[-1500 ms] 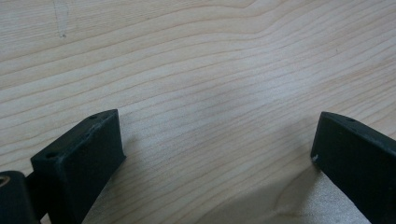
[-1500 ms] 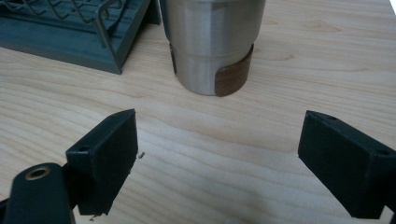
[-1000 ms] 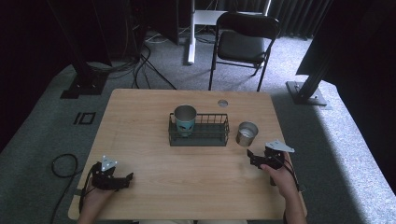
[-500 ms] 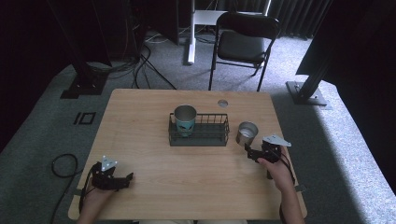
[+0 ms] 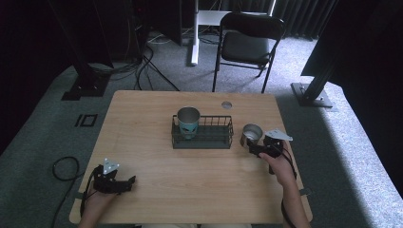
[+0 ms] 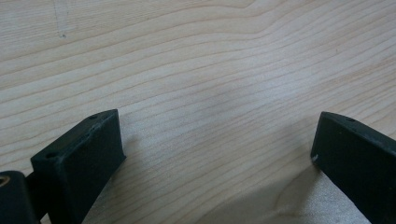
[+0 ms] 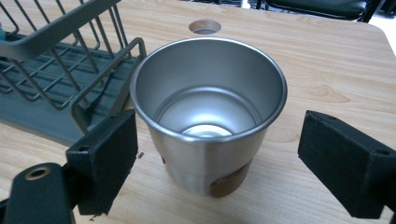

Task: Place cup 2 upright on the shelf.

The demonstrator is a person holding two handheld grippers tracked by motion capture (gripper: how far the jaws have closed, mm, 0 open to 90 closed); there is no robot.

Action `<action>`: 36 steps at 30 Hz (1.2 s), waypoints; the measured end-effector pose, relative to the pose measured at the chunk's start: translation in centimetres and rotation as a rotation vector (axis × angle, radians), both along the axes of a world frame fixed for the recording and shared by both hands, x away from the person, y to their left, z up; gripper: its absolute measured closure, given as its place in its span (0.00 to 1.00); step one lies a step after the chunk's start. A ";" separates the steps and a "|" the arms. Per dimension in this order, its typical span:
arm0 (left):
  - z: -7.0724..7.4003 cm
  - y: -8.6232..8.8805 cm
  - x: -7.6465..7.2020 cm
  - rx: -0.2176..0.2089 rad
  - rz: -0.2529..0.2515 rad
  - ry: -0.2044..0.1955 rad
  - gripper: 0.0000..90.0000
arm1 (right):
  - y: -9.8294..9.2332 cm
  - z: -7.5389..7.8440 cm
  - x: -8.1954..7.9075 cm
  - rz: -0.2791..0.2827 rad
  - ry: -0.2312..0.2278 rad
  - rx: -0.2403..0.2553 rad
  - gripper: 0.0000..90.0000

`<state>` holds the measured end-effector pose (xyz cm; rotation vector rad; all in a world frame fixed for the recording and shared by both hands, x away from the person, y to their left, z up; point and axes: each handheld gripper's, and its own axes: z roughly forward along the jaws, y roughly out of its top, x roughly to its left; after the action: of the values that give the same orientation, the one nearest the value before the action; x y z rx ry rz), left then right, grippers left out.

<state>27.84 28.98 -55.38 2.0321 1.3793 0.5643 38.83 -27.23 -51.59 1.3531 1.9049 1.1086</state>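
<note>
A bare steel cup (image 5: pixel 251 133) stands on the table just right of a dark wire basket (image 5: pixel 225 134). A second steel cup with a teal label (image 5: pixel 188 121) stands upright in the basket's left end. My right gripper (image 5: pixel 253 145) is open at the bare cup's near side. In the right gripper view the cup (image 7: pixel 208 112) stands between the jaws: the left pad (image 7: pixel 105 158) is close to its wall and the right pad (image 7: pixel 343 163) is well apart. My left gripper (image 5: pixel 129 180) lies open near the front left corner, over bare wood (image 6: pixel 215 135).
The wooden table (image 5: pixel 157 109) has a round cable hole (image 5: pixel 226 104) behind the basket. A black folding chair (image 5: pixel 247 45) stands beyond the far edge. Cables lie on the carpet at left. A broad stretch of bare wood lies between the two grippers.
My right gripper has moved forward and slightly left, up to the bare steel cup. The left gripper has stayed in place.
</note>
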 end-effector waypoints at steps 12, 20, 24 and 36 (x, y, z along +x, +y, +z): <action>0.0 0.0 0.0 0.001 -0.005 0.000 0.03 | 0.5 -0.1 1.0 0.011 0.001 0.004 0.13; 0.0 0.0 0.0 0.000 -0.005 0.000 0.03 | 1.2 -0.1 1.7 0.022 0.001 0.000 0.13; 0.0 0.0 0.0 0.000 -0.005 0.000 0.03 | 1.3 -0.2 1.9 0.018 -0.001 0.000 0.13; 0.0 0.0 0.0 0.001 -0.005 0.000 0.03 | 1.6 -0.2 2.2 0.018 -0.022 -0.014 0.13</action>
<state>27.88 28.99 -55.38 2.0358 1.3734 0.5626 41.08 -25.65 -51.83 1.3137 1.9089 1.1125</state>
